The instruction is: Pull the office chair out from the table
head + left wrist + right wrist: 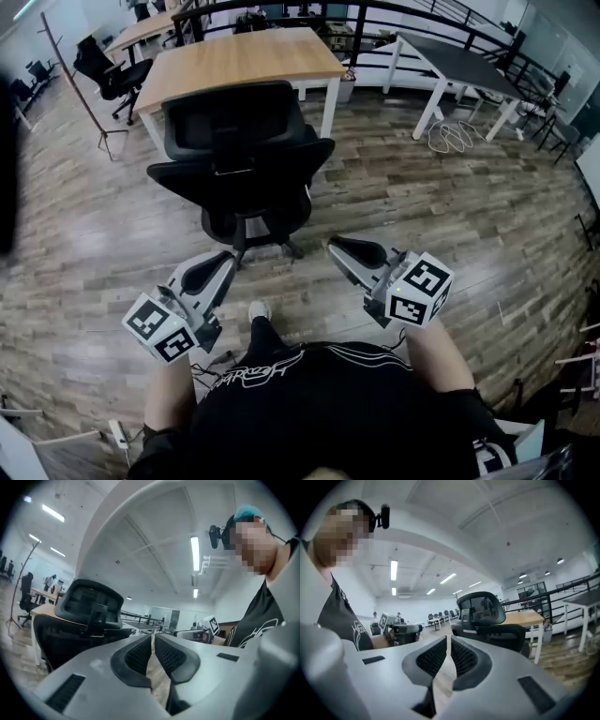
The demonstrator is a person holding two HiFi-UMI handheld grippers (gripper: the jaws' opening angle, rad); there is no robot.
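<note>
The black office chair [239, 169] stands on the wood floor a little out from the wooden table [244, 56], its back towards me. Both grippers hover close to my body, short of the chair and touching nothing. The left gripper [225, 262] and the right gripper [337, 246] are shut with nothing between the pads. In the left gripper view the chair [84, 616] is off to the left of the closed left gripper [152, 637]. In the right gripper view the chair [485, 616] stands behind the closed right gripper [448, 639], with the table [529, 617] beyond.
A dark-topped table [469, 66] stands at the back right with coiled cables [455, 136] on the floor beneath. A coat stand [80, 84] and another black chair [108, 70] are at the back left. A black railing [375, 14] runs behind the tables.
</note>
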